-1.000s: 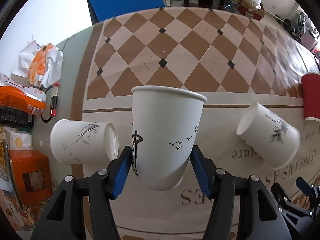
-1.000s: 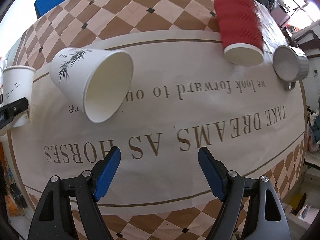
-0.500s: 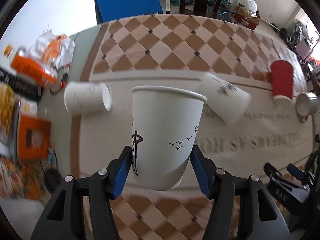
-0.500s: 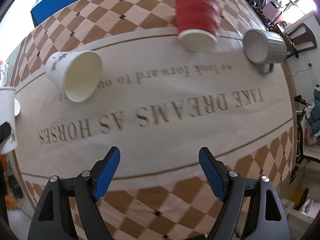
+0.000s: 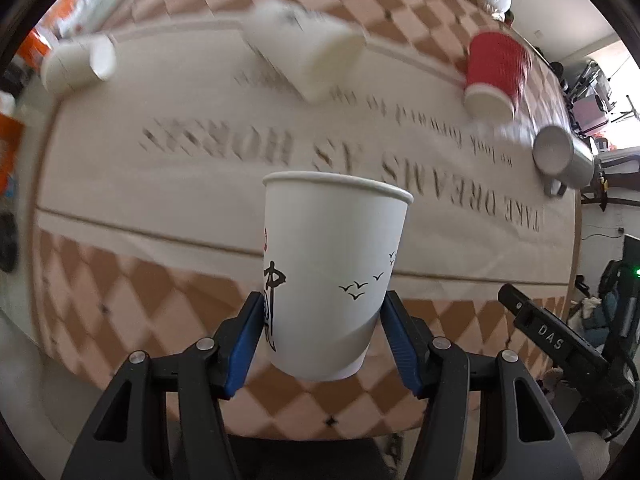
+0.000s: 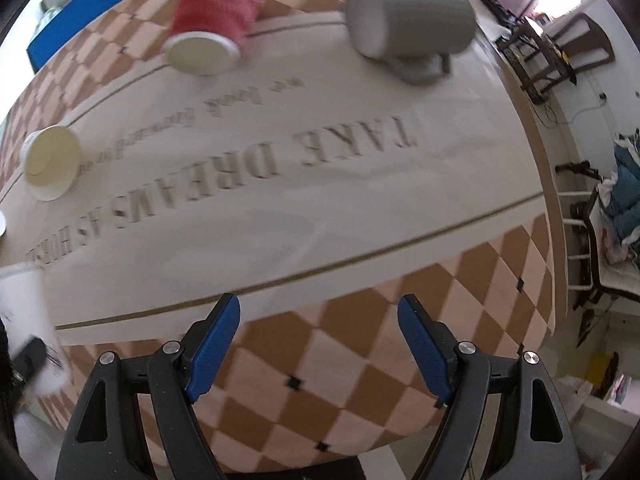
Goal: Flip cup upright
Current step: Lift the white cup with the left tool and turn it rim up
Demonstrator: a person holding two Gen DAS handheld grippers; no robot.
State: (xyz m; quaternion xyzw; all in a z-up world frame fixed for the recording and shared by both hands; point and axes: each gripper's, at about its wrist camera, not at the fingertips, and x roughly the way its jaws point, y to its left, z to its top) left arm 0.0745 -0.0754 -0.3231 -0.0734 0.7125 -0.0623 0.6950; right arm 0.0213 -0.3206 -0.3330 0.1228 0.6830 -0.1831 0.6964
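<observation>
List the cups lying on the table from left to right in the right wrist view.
White paper cup on its side → red ribbed cup → grey mug.

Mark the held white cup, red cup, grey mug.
held white cup [image 5: 332, 272], left wrist view, middle of its side wall
red cup [image 6: 218, 4], right wrist view, ribbed side
grey mug [image 6: 416, 12], right wrist view, body

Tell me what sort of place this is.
Probably a lived-in home room, perhaps a dining area: a table under a checkered tablecloth with printed lettering, wooden chairs beside it, and clothes heaped on a rack. Paper cups and a grey mug lie on the cloth.
</observation>
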